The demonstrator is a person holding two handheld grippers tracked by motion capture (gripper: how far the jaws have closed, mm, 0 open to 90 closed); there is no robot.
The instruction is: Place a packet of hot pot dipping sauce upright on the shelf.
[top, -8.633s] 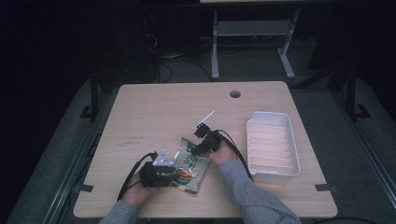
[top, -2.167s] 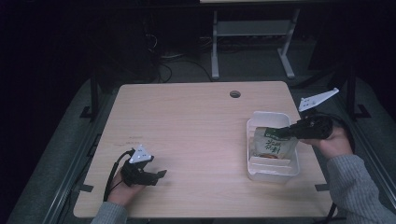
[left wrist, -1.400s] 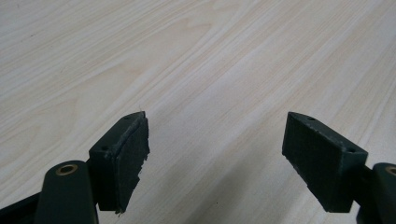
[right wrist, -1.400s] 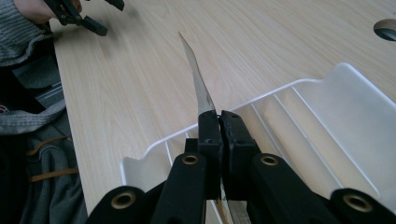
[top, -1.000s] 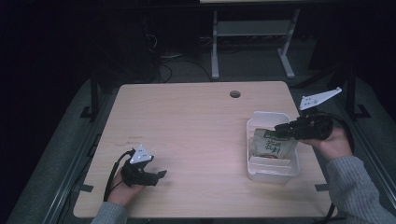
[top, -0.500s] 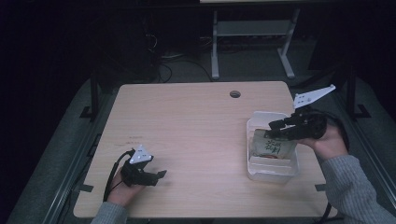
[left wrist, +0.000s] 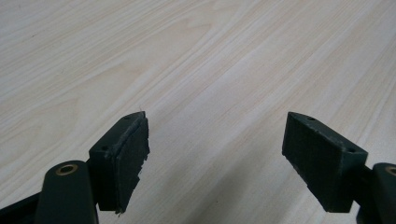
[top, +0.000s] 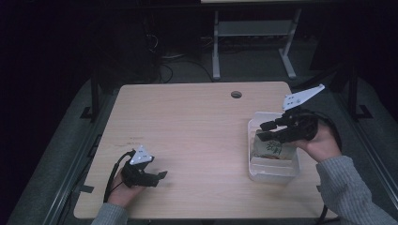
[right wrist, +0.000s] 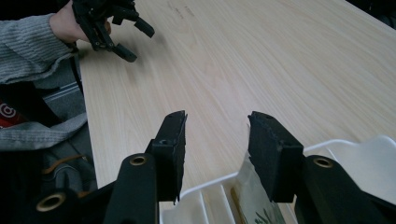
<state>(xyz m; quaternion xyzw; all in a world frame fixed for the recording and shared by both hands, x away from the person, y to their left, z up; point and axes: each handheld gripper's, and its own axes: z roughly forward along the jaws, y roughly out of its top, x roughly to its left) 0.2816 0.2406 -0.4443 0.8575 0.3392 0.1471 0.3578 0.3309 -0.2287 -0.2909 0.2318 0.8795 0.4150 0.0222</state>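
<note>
- Light wood surface (top: 197, 126) is mostly bare; wide open room across its middle and left part, with a round cable hole (top: 236, 94) near the far edge.
- White plastic tray (top: 274, 171) sits at the right side of the surface, close to the right edge, long side running near to far.
- Tray holds a pale packet (top: 272, 150) with green print, leaning up inside it; the packet's top edge shows in the right gripper view (right wrist: 254, 196), just under the right-hand finger.
- Ribbed tray floor and rim (right wrist: 205, 186) show at the bottom of the right gripper view.
- Right gripper (top: 267, 131) hovers over the tray's far end, held in the person's right hand (top: 324, 140); fingers (right wrist: 273, 154) parted to a moderate gap, gripping nothing, packet apart from them.
- Left gripper (top: 157, 177) rests low at the near-left corner of the surface, close to the near edge, in the left hand (top: 123, 192); cable loops beside it.
- Left fingers (left wrist: 123, 158) spread wide, nothing between them, bare wood beneath.
- The two grippers are well apart, with clear wood between.
- Left gripper also shows far off in the right gripper view (right wrist: 133, 39), with a grey sleeve (right wrist: 28, 46) behind it.
</note>
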